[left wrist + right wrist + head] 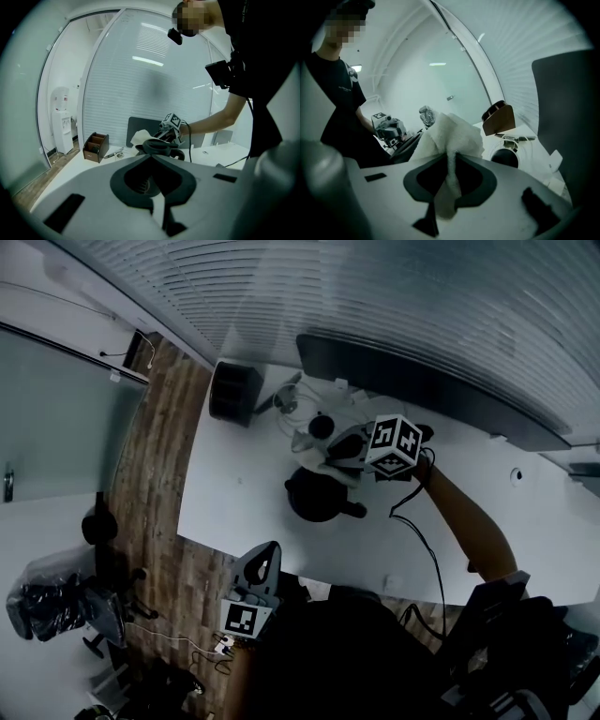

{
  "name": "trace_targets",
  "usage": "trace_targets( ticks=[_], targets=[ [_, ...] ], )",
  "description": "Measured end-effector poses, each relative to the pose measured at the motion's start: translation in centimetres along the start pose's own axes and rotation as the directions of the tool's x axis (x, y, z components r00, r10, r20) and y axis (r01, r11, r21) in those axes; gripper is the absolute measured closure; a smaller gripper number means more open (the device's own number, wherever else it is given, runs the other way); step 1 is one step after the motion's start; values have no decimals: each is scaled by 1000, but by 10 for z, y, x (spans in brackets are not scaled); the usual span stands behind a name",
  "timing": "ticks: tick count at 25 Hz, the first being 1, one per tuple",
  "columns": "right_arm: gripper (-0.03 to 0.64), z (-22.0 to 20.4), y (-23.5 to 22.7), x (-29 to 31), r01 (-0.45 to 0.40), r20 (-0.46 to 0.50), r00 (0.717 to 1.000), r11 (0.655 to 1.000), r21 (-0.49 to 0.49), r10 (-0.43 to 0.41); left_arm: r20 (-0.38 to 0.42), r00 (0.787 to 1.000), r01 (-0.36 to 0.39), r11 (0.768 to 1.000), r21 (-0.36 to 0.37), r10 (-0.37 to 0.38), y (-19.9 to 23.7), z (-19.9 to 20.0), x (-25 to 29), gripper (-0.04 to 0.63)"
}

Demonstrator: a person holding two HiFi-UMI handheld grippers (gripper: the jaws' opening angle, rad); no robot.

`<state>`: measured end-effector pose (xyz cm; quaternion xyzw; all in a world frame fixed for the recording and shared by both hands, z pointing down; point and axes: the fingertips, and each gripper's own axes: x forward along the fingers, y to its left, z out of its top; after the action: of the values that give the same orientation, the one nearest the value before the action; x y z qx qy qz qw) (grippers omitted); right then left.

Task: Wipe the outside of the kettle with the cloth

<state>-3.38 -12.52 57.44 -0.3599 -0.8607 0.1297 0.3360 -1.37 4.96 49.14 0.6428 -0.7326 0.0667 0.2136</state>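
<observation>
Kettle [317, 495] sits on table [234, 493]: dark, rigid, prob. heavy if filled; I'd steady it by the handle [354, 510]. Cloth [451, 133] is soft, light (bunches easily), pinched in R gripper [449, 164] just beside kettle. L gripper [151, 164] closed, empty, well apart.

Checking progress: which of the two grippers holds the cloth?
The right gripper, shut on the white cloth; the left gripper is shut on nothing.

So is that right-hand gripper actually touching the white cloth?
Touching. The right gripper view shows the cloth pinched between the right gripper's jaws, bunching out above them.
</observation>
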Motion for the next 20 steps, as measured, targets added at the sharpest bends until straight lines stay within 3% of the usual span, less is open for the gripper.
trace_targets(
  ticks=[3, 7, 10, 12, 14, 16, 18, 20],
  targets=[
    [560, -5, -13, 2, 15, -11, 1000, 996, 84, -15, -1, 1000, -23, 999, -27, 23, 7, -3, -8, 591],
    [561, -48, -32, 8, 90, -41, 996, 969, 230, -83, -7, 999, -40, 997, -62, 40, 16, -21, -7, 591],
    [560, -86, -24, 8, 119, -4, 992, 900, 419, -129, -7, 1000, -23, 997, -73, 22, 16, -25, -6, 591],
    [560, -102, -13, 0, 130, 29, 986, 862, 491, -165, 3, 1000, -14, 997, -78, 15, 17, -23, -4, 591],
    [560, -97, -7, -18, 157, 56, 977, 872, 463, -205, 13, 1000, -19, 996, -88, 20, 22, -21, -5, 591],
    [560, -64, -6, -40, 157, 105, 971, 908, 389, -214, 19, 999, -24, 995, -99, 26, 26, -23, -8, 591],
    [560, -14, -3, -50, 118, 121, 980, 953, 279, -157, 23, 999, -27, 994, -103, 30, 30, -25, -10, 591],
    [560, 29, 7, -39, 39, 61, 997, 989, 146, -48, 29, 999, -33, 994, -105, 37, 32, -26, -12, 591]
  ],
)
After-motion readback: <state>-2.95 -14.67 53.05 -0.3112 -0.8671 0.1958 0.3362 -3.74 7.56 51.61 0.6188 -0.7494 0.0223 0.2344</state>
